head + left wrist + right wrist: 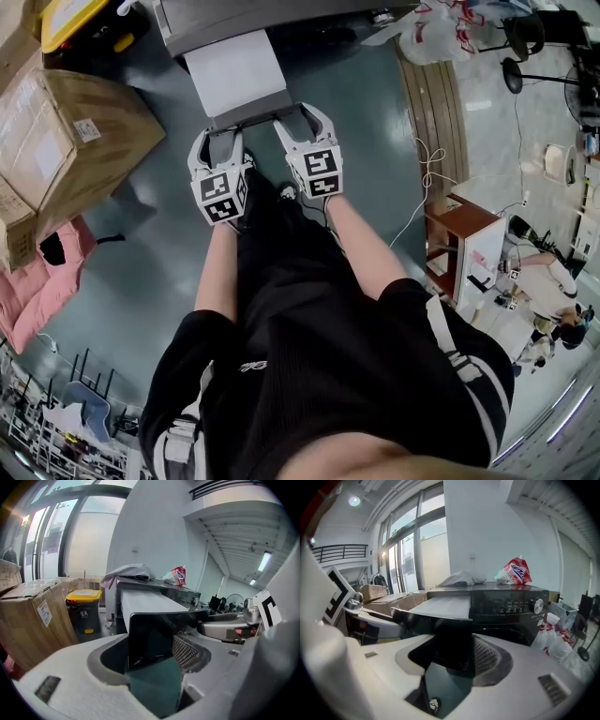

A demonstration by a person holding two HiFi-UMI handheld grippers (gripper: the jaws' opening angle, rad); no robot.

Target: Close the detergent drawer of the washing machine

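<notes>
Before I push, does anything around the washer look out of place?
The detergent drawer juts far out of the washing machine. A crumpled cloth and a red-and-white pouch lie on the machine's top. No spill or damage shows.

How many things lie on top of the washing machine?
2: a crumpled grey cloth above the open drawer, and a red and white bag to its right in the right gripper view. Others may be hidden behind them.

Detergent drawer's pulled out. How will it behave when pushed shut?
Probably rigid: the detergent drawer looks boxy, with a flat white top. It likely slides straight into the washing machine rather than tipping. Its glossy dark front may be slippery.
</notes>
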